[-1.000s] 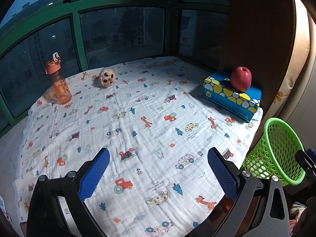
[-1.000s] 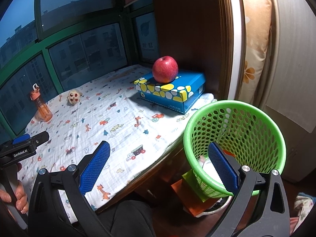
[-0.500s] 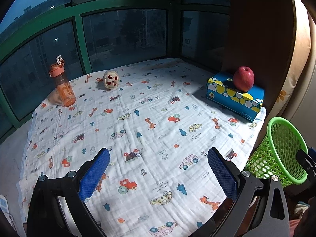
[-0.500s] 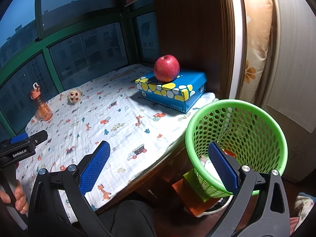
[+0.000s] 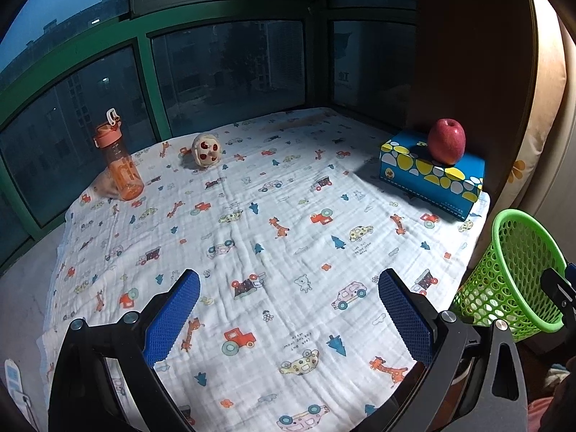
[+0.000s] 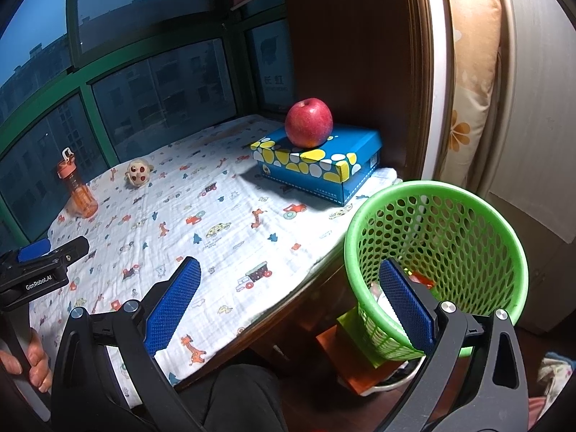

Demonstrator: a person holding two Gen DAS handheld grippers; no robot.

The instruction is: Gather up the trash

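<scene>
My left gripper [image 5: 288, 309] hangs over the near part of the cloth [image 5: 288, 223], its fingers [image 5: 172, 316] spread wide with nothing between them; my right gripper [image 6: 291, 302] is released too, one finger over the cloth edge and the other in front of the bin [image 6: 442, 252]; the bin is green, perforated, and stands off the worktop's right side, below its edge; inside it I can make out something pale and a bit of red through the mesh, but not what they are.

On the cloth the far left holds an orange bottle [image 5: 120, 165], upright, near the window [image 5: 230, 68]; a small round toy [image 5: 206, 151] lies just right of it, well apart from my fingers; it may be the trash, though I cannot tell.

At the far right a blue box [image 5: 428, 176] sits against the wooden panel [image 5: 468, 54], with a red apple [image 5: 446, 141] resting on top; the bin is near the box's corner in the left view [image 5: 518, 270].

In the right view a hand [image 6: 34, 360] grips the left gripper's handle at the lower left; a dark trouser leg [image 6: 241, 396] shows below the worktop edge.
</scene>
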